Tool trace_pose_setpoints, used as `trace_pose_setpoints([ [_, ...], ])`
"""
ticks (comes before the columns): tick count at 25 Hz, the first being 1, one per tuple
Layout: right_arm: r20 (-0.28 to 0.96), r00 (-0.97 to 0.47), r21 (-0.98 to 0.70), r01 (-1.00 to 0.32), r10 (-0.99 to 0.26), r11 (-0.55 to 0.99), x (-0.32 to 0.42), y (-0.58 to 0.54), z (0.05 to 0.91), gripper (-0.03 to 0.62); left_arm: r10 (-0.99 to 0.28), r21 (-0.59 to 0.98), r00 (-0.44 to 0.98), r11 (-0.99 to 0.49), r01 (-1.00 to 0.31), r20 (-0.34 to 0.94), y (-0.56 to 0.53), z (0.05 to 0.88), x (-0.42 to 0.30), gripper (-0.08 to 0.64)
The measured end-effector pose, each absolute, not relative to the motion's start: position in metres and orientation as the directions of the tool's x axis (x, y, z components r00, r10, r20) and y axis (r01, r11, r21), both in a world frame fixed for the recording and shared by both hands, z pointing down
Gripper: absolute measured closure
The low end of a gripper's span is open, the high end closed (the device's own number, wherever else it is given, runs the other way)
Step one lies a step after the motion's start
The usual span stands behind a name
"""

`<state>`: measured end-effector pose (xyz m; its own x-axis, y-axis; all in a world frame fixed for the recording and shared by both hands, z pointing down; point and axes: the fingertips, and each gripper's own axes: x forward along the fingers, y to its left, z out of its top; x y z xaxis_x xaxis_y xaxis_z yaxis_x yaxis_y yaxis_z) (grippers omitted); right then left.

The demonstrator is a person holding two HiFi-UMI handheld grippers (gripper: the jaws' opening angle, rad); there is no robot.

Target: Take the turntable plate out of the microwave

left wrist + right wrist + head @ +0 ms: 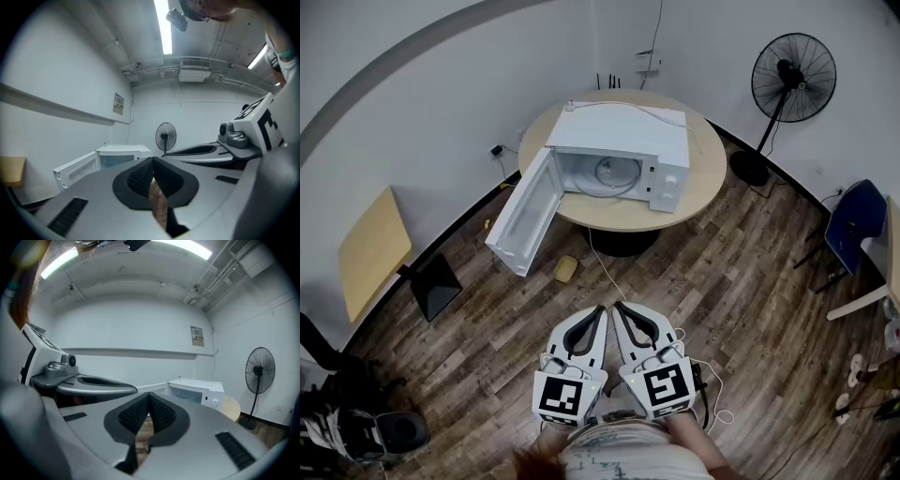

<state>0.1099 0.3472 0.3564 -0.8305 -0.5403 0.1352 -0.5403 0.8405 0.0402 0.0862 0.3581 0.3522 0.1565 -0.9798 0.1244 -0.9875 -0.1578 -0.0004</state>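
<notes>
The door of the microwave hangs open to the left. The turntable plate lies inside the microwave, which sits on the round table. A fan stands at the right. Well short of the table, the left tool and the right tool are side by side, both closed on nothing.
</notes>
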Motion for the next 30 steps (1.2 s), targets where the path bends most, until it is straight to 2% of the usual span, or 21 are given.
trace_pose_setpoints([
  [4,0.106,-0.836,0.022,-0.54,-0.539,0.841,0.112,0.349,0.351,0.601,-0.976,0.026,0.183,-0.181,-0.983,0.119,0.361,0.354,0.092,0.546],
  [14,0.138,-0.85,0.038,-0.509,-0.509,0.86,0.13,0.347,0.359,0.601,-0.978,0.061,0.17,-0.164,-0.985,0.118,0.359,0.358,0.111,0.545],
  [24,0.127,-0.848,0.041,-0.513,-0.514,0.857,0.132,0.337,0.361,0.601,-0.984,0.087,0.132,-0.122,-0.989,0.116,0.353,0.362,0.101,0.545],
  [30,0.131,-0.835,0.033,-0.535,-0.534,0.844,0.122,0.313,0.363,0.601,-0.98,0.085,0.161,-0.152,-0.985,0.114,0.326,0.364,0.09,0.545],
])
